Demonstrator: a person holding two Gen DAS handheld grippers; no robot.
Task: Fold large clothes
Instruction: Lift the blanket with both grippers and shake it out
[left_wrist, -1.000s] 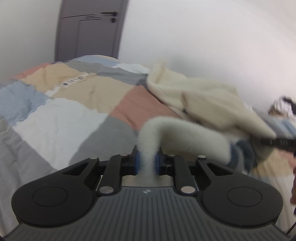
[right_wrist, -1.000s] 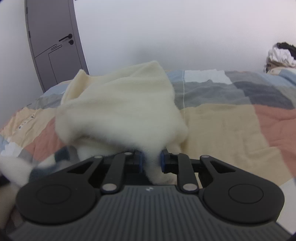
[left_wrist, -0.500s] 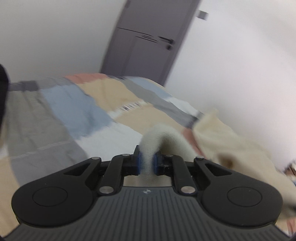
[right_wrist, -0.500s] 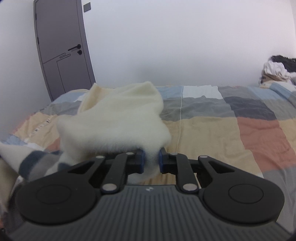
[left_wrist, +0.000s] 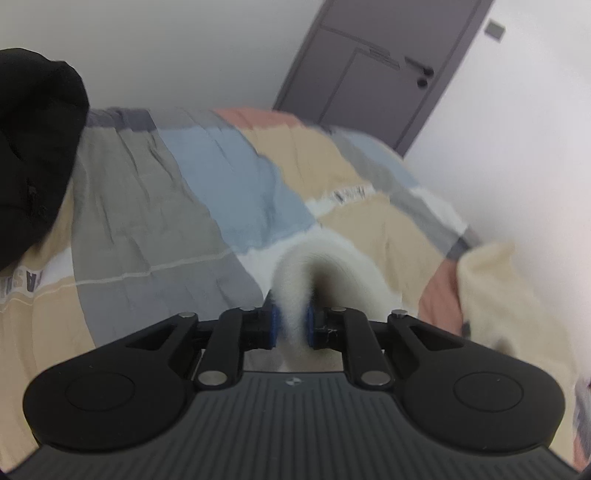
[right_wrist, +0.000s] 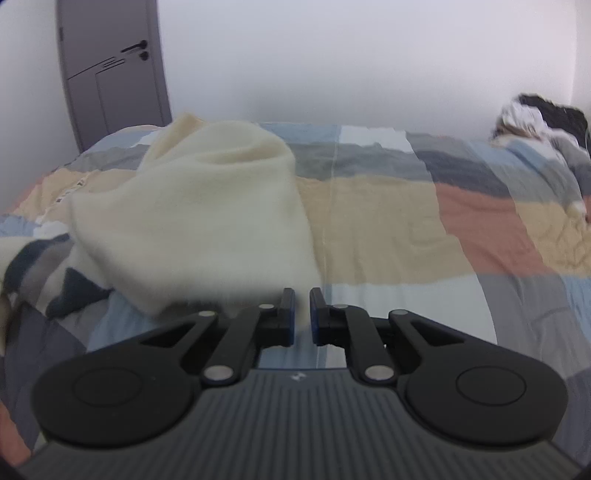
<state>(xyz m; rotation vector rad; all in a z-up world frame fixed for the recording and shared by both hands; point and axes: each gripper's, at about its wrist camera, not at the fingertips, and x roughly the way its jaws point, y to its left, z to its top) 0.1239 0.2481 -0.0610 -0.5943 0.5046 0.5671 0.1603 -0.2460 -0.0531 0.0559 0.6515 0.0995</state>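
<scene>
A large cream fleece garment (right_wrist: 207, 214) with a dark striped part at its left (right_wrist: 44, 266) lies bunched on the patchwork bed. My left gripper (left_wrist: 291, 325) is shut on a fuzzy white fold of it (left_wrist: 325, 266), which arches up from the jaws; more of the garment (left_wrist: 495, 295) shows at the right. My right gripper (right_wrist: 302, 310) has its jaws close together at the garment's lower edge. Motion blur hides whether cloth sits between them.
The patchwork bedspread (right_wrist: 388, 229) covers the bed, also in the left wrist view (left_wrist: 166, 206). A grey door (right_wrist: 110, 74) stands at the back left. A pile of clothes (right_wrist: 539, 122) sits at the far right. A black shape (left_wrist: 33, 147) fills the left wrist view's left edge.
My left gripper has swung left with the fold in it, bringing the black shape into view. The cream garment has dropped and spread lower in front of my right gripper.
</scene>
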